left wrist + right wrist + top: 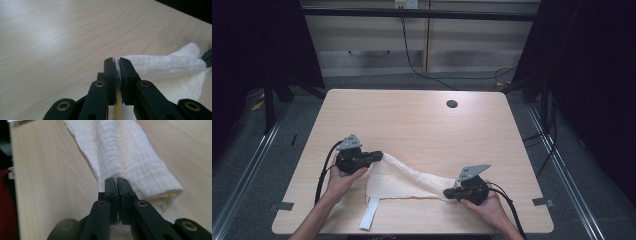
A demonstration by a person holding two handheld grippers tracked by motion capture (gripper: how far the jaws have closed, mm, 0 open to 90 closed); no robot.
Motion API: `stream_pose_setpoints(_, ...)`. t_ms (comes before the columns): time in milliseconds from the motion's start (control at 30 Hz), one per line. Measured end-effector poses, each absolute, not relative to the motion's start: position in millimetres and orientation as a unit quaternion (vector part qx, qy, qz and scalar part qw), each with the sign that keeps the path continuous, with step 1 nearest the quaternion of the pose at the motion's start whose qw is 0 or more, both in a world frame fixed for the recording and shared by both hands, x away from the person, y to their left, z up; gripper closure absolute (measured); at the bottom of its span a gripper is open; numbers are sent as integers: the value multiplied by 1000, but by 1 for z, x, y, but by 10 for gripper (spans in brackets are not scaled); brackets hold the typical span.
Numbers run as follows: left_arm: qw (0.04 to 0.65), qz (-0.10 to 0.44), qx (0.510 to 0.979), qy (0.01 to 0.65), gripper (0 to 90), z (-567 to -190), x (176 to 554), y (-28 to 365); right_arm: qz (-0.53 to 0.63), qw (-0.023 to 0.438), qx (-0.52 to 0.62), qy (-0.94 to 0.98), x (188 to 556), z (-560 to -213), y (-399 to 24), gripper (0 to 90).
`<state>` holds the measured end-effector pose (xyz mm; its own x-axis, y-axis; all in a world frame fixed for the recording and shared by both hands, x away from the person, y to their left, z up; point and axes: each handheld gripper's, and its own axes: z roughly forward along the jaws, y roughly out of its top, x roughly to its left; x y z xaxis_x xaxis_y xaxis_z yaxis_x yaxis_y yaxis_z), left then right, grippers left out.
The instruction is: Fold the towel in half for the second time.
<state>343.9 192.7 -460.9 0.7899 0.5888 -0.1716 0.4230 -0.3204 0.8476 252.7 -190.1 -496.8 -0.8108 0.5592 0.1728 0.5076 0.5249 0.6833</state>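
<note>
Jaws of both our grippers are clamped on the white crinkled cotton cloth [404, 181], the left gripper [376, 155] at its far-left end, the right gripper [451, 193] at its near-right end. Between them its rolled long axis runs diagonally across the pale wooden desk [422, 125], its near-left part resting there.

Pale wood-grain tabletop [412, 120], smooth, with soft sheen at upper left of the left gripper view. White cloth [404, 181], woven, crinkled, matt. Black claw [118, 72] links, matt plastic look, with brass-coloured rivets.
</note>
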Motion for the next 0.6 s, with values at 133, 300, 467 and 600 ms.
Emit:
stream_pose_setpoints(133, 503, 90, 802, 309, 849, -451, 350, 187, 382, 39, 328, 863, 262, -498, -194, 884)
stream_pose_setpoints(300, 510, 94, 802, 295, 849, -434, 363, 173, 378, 58, 352, 854, 276, -498, -204, 884)
stream_pose_setpoints(467, 520, 96, 806, 266, 848, -426, 361, 157, 371, 72, 373, 847, 286, -498, -214, 885)
stream_pose_setpoints(600, 513, 83, 817, 250, 849, -437, 348, 156, 372, 79, 376, 845, 283, -499, -214, 885)
